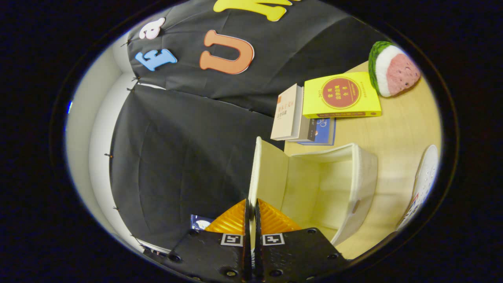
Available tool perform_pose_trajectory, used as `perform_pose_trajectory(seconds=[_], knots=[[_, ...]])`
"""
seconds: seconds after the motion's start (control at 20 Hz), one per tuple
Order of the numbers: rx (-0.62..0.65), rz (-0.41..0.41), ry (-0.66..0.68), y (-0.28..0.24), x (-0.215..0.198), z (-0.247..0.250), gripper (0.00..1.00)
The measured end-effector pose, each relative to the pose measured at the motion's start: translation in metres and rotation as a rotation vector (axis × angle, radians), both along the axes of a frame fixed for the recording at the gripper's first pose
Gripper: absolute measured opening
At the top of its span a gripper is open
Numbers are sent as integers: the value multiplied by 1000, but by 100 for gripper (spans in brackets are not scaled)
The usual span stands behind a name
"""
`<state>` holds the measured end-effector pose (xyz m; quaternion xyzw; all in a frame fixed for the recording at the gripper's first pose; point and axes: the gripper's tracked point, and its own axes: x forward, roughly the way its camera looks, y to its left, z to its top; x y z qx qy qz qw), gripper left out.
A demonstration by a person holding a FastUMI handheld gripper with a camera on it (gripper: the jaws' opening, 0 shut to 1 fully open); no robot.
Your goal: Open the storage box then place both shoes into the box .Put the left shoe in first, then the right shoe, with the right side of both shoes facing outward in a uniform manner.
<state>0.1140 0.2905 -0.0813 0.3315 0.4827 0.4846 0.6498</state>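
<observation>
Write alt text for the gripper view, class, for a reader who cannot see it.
The tongs are shut on the raised lid of a cream storage box, holding it open; the box looks empty. Beyond it on the wooden table lie stacked books and a watermelon plush, with a white shoe beside the box.

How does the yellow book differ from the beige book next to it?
The yellow book is bright yellow with a round red emblem on its cover; the beige book is pale and plain. The yellow book looks wider, the beige book narrower. Both rest on the wooden table, beyond the open storage box, whose lid the gripper is pinching.
</observation>
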Motion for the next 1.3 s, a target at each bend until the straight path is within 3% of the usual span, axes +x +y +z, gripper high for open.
perform_pose_trajectory(seconds=[0.3, 0.35, 0.4, 0.45, 0.8, 0.85, 1.1, 1.3], knots=[[34, 46, -37, 72, -13, 34, 7], [27, 60, -37, 82, -18, 35, 17], [21, 73, -35, 94, -21, 35, 17], [19, 79, -38, 107, -24, 37, 26], [-24, 127, -40, 165, -35, 38, 64], [-39, 130, -46, 166, -35, 34, 71], [-180, 109, -99, 127, -18, -1, 85], [-196, 45, -9, 71, -3, -23, 94]])
